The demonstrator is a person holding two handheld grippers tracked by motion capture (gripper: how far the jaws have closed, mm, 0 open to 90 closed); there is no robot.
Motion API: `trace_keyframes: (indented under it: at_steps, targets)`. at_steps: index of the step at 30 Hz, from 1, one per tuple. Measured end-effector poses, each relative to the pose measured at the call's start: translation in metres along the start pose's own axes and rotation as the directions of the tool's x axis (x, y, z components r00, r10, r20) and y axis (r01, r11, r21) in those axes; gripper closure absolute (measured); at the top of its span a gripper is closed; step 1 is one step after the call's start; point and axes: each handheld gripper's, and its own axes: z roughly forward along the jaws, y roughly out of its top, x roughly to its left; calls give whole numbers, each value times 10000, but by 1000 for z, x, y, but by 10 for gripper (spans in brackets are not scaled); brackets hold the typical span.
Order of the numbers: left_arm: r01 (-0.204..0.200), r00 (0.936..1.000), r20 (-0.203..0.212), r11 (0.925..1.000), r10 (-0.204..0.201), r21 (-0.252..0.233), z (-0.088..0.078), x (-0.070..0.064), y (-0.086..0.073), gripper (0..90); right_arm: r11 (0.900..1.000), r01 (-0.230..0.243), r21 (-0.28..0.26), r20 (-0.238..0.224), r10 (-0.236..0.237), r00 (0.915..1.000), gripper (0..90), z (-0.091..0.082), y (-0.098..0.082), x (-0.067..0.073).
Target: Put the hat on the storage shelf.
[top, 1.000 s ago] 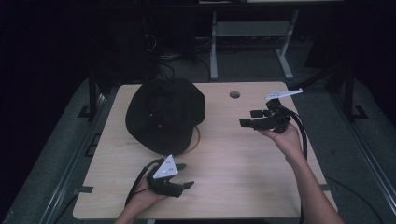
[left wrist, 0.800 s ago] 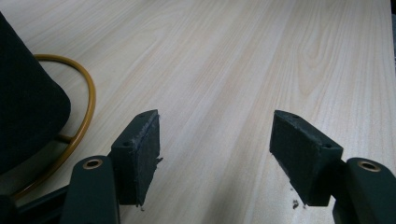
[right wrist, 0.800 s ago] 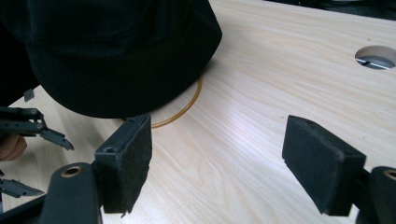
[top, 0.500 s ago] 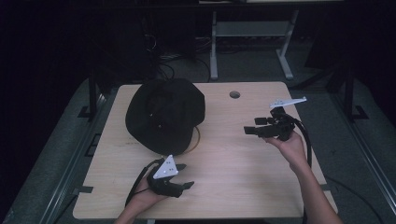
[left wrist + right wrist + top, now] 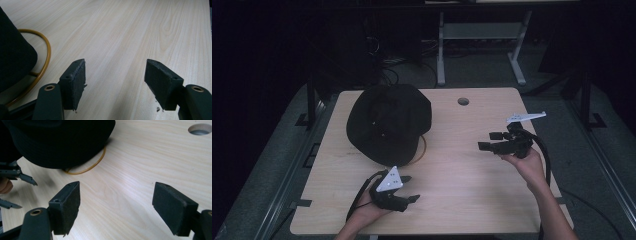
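A black hat [image 5: 389, 122] lies on the left half of the wooden table [image 5: 462, 200], with a thin yellow-brown ring [image 5: 422, 149] poking out from under its near right edge. My left gripper [image 5: 411, 188] rests low near the table's front edge, just in front of the hat, open and pointing right. In the left gripper view the gripper [image 5: 115, 66] holds nothing, and the hat [image 5: 12, 62] and ring [image 5: 47, 56] sit to its left. My right gripper [image 5: 490, 140] hovers at the right, open, pointing left toward the hat [image 5: 62, 140] and ring [image 5: 93, 164]; the gripper [image 5: 116, 187] is empty.
A round cable hole [image 5: 463, 101] sits in the table's far middle, also seen as the hole [image 5: 200, 128] in the right gripper view. The other hand's gripper [image 5: 15, 173] appears at the left edge there. Dark floor, cables and a metal stand [image 5: 477, 35] lie beyond the table.
My right gripper has drifted a little to the right and toward the front, lower over the table. The left gripper and the hat have stayed put.
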Motion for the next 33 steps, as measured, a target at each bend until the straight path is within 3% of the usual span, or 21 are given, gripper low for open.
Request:
trace_keyframes:
  at_steps: [17, 33]
  targets:
    - [104, 9999, -4, 9999, -104, 26, -1, 1, -1, 328, 9999, -71, 106, 153, 69, 9999, 217, -12, -31, -2]
    - [86, 10000, 4, 9999, -86, 82, 0, -1, -1, 328, 9985, -528, -132, 265, 531, 9982, 209, -29, -68, -7]
